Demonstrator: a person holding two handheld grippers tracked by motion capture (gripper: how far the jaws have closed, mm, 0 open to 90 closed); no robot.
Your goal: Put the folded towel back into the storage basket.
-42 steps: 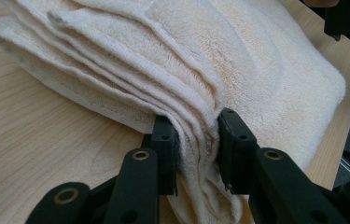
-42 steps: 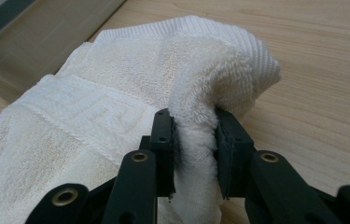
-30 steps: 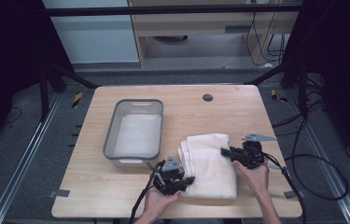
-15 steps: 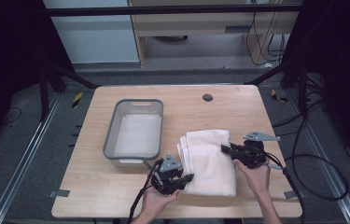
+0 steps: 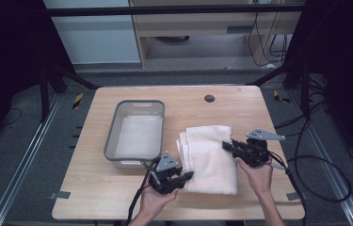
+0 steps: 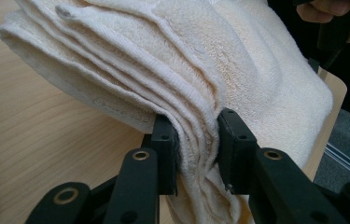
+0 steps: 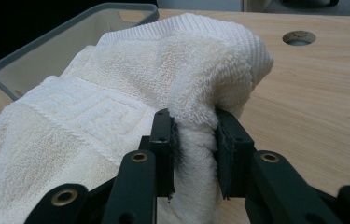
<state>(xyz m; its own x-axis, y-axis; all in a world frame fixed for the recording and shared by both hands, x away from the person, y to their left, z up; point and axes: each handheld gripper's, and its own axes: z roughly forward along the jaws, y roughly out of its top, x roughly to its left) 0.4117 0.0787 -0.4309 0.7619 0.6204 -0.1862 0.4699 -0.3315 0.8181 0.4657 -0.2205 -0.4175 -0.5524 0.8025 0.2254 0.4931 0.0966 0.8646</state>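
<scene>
A: The folded towel (image 5: pixel 210 157) sits just right of the table's (image 5: pixel 94 197) middle, cream terry folded into several layers, with stacked hems along its 9 o'clock edge and a woven key-pattern band across one face.

B: And the grip?

A: Both sides are taken. The left gripper (image 5: pixel 182 178) bites the layered edge at about 7 o'clock of the towel; its own view shows the black jaws pressed into the bundle of hems (image 6: pixel 196 149). The right gripper (image 5: pixel 228 146) has the thick fold at 3 o'clock, jaws squeezed on the bulge of pile (image 7: pixel 193 135).

B: So which step is this?

A: I'd judge it's the lift: the cloth humps up over each set of jaws, while the middle looks to be resting on the wood.

B: Where would it go?

A: Probably the grey bin (image 5: pixel 113 136), at 10 o'clock of the towel and close beside it. The next move calls for raising both ends evenly so the layers don't slide apart, clearing the bin's rim, then lowering it in flat.

B: Anything else near?

A: A round cable hole (image 5: pixel 209 98) at 12 o'clock, well apart.
</scene>
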